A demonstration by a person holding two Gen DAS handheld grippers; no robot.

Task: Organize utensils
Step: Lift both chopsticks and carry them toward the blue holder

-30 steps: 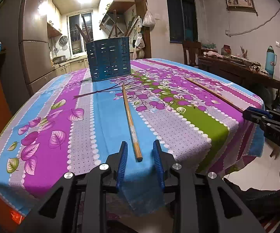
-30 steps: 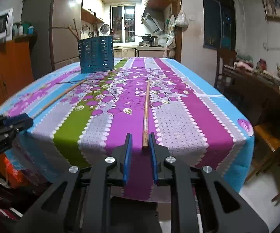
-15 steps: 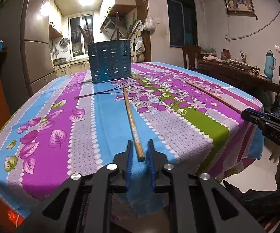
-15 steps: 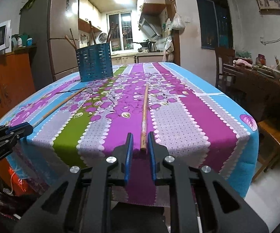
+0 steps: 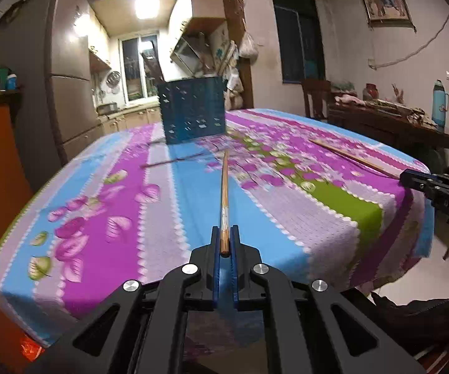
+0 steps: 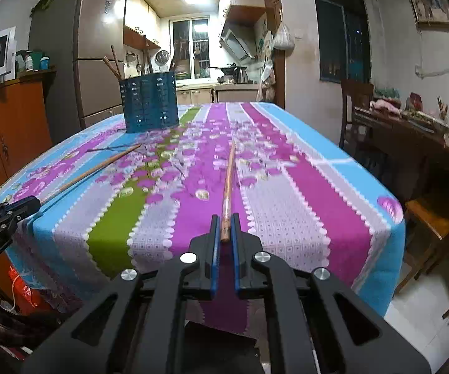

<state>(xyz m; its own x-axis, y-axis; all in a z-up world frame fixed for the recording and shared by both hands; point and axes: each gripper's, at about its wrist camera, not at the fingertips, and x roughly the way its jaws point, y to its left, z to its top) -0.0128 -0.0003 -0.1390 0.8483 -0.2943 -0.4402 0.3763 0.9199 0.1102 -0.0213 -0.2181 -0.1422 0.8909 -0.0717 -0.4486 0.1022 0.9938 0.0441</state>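
Observation:
Two long wooden chopsticks lie on a flowered tablecloth. My left gripper (image 5: 224, 239) is shut on the near end of one chopstick (image 5: 224, 193), which points toward a blue perforated utensil holder (image 5: 193, 112) at the far end. My right gripper (image 6: 224, 227) is shut on the near end of the other chopstick (image 6: 228, 180). The holder (image 6: 149, 104) has several sticks standing in it. Each view shows the other gripper at its edge: the right one in the left wrist view (image 5: 411, 180), the left one in the right wrist view (image 6: 21, 205).
The table (image 5: 333, 218) fills the middle of the room. A fridge (image 5: 65, 93) and an orange cabinet (image 6: 12, 124) stand at left. A dark sideboard (image 6: 411, 134) with clutter and wooden chairs (image 6: 358, 99) stand at right.
Both grippers have closed on the near ends of their chopsticks. The left jaws narrowed from wide apart to clamped; both views have tilted upward a little.

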